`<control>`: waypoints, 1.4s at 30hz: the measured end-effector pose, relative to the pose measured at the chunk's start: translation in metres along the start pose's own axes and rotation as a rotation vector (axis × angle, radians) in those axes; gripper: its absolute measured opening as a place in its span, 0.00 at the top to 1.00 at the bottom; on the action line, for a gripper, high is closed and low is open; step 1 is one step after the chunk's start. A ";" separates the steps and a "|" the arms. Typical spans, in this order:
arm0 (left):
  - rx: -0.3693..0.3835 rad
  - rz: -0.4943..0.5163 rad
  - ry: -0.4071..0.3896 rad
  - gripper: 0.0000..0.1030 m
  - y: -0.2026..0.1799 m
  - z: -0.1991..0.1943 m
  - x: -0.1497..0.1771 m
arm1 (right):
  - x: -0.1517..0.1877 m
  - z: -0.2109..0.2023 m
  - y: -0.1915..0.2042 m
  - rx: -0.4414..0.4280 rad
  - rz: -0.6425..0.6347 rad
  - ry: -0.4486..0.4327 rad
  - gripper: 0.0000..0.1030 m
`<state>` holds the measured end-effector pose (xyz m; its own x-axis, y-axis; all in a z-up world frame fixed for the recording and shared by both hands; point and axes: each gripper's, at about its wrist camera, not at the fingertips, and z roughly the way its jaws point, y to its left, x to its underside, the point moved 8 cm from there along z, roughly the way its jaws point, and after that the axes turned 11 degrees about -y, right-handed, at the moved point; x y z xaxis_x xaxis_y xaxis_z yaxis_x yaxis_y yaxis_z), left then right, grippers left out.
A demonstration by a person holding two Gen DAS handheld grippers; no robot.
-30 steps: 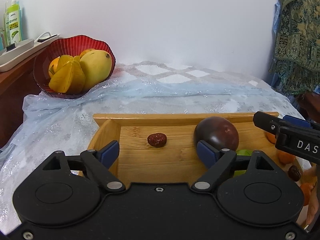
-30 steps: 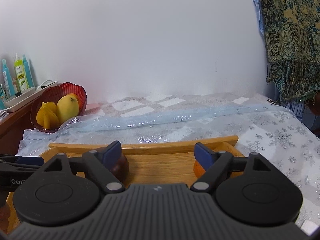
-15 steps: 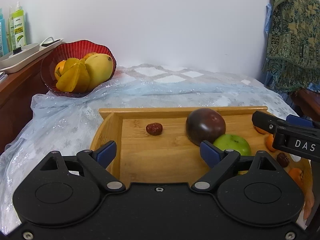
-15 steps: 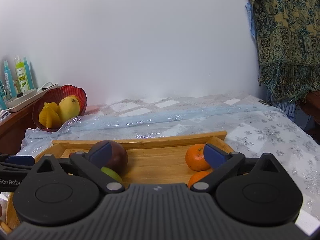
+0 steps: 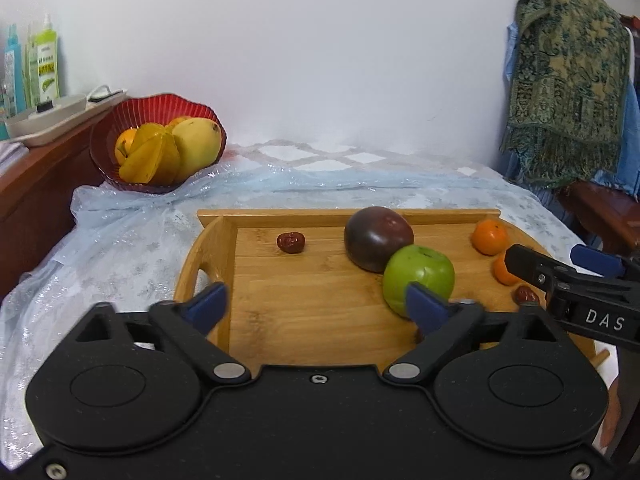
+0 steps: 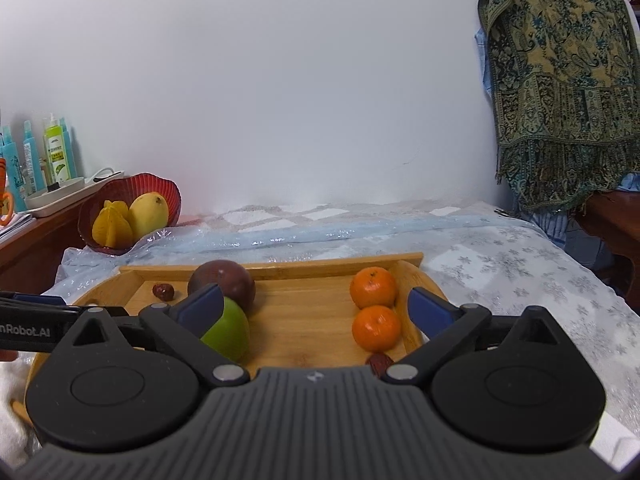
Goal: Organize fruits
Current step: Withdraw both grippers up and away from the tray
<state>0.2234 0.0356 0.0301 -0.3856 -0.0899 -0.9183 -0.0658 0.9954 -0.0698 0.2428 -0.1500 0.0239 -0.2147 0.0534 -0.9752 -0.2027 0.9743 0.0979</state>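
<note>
Both sets of fingers stand spread wide with nothing between them; the left gripper (image 5: 316, 304) has just been opening further, while the right gripper (image 6: 314, 306) was already at full spread.

The fruit lies loose in the wooden tray (image 5: 224, 220) on the bed. From the left gripper the green apple (image 5: 420, 276) sits at about 1 o'clock, just past its right-hand finger and touching the dark plum (image 5: 378, 238) behind it. It is roundish, so no axis matters. A small date (image 5: 291, 242) lies at 12 o'clock, well apart.

From the right gripper the two oranges (image 6: 374, 310) lie at 1 o'clock, one behind the other. I judge the left nearer the apple, the right nearer the oranges.

The right view shows the oranges stacked in line along the tray's right wall. The left view shows the red bowl (image 5: 120, 128) at 10 o'clock more fully.
</note>
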 end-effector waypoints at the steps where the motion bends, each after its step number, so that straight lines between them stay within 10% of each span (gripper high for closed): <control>1: -0.004 0.012 -0.010 0.02 -0.001 -0.004 0.002 | 0.001 -0.003 0.000 0.000 -0.002 -0.001 0.00; 42: -0.006 0.026 0.031 0.02 -0.019 -0.081 0.063 | 0.043 -0.093 0.008 0.013 -0.101 -0.020 0.00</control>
<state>0.1259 0.0082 0.0046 -0.4155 -0.0652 -0.9072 -0.0607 0.9972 -0.0438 0.1434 -0.1598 0.0015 -0.1744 -0.0409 -0.9838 -0.2096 0.9778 -0.0035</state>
